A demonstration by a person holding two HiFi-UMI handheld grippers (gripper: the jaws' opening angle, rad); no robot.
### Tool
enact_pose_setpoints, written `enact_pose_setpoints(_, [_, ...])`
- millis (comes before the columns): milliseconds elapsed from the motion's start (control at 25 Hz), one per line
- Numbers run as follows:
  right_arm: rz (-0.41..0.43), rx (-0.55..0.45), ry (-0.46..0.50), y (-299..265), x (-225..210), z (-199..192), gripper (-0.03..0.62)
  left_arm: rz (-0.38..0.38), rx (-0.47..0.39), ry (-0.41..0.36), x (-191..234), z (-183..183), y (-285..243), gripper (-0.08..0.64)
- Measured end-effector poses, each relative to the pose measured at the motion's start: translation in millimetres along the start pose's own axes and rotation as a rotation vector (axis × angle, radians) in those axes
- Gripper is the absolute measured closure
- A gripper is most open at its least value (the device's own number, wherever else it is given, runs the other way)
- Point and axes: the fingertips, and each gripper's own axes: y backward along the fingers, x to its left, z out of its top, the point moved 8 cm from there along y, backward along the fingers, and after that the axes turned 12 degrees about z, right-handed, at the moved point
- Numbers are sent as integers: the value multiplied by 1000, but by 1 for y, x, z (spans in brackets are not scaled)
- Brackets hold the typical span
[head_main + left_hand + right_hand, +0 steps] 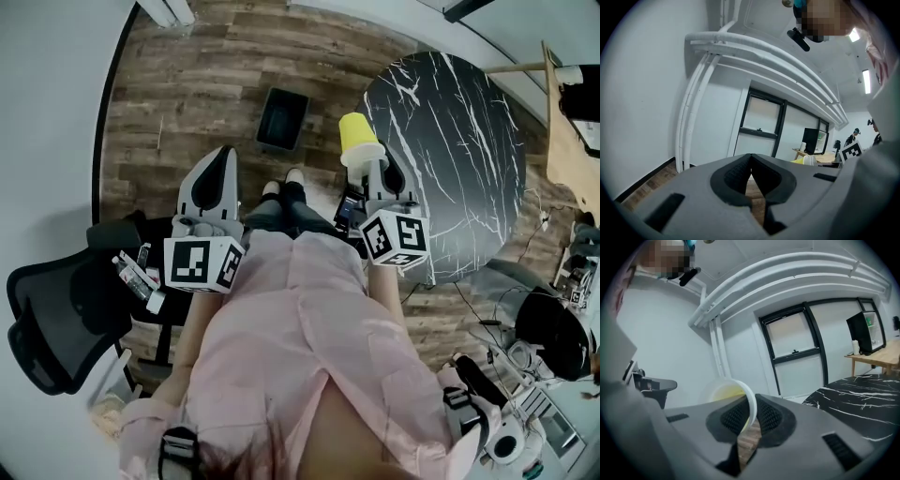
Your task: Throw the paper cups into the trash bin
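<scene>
- The yellow paper cup point(355, 133) is held off the floor, its white rim pinched sideways in the right gripper point(373, 172), just left of the table's near-left edge.
- In the right gripper view, the right gripper's ribbed pads point(769, 417) clamp the cup's rim wall from both sides, with the mouth of the cup turned to the left.
- The dark rectangular trash bin point(281, 119) stands open on the wood plank floor point(178, 103), left of the cup and slightly farther.
- The left gripper point(223, 159) is level with the right one, its jaws closed together on nothing.
- The round black marble table point(459, 159) fills the right.
- A black office chair point(52, 314) stands near left.
</scene>
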Motion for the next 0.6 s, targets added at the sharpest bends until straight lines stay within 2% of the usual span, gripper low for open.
enact_pose_setpoints(200, [-20, 23, -19, 0, -19, -3, 545, 39, -6, 28, -5, -8, -10, 545])
enact_pose_setpoints(600, [-63, 18, -23, 3, -25, 2, 545, 9, -3, 43, -3, -7, -18, 545])
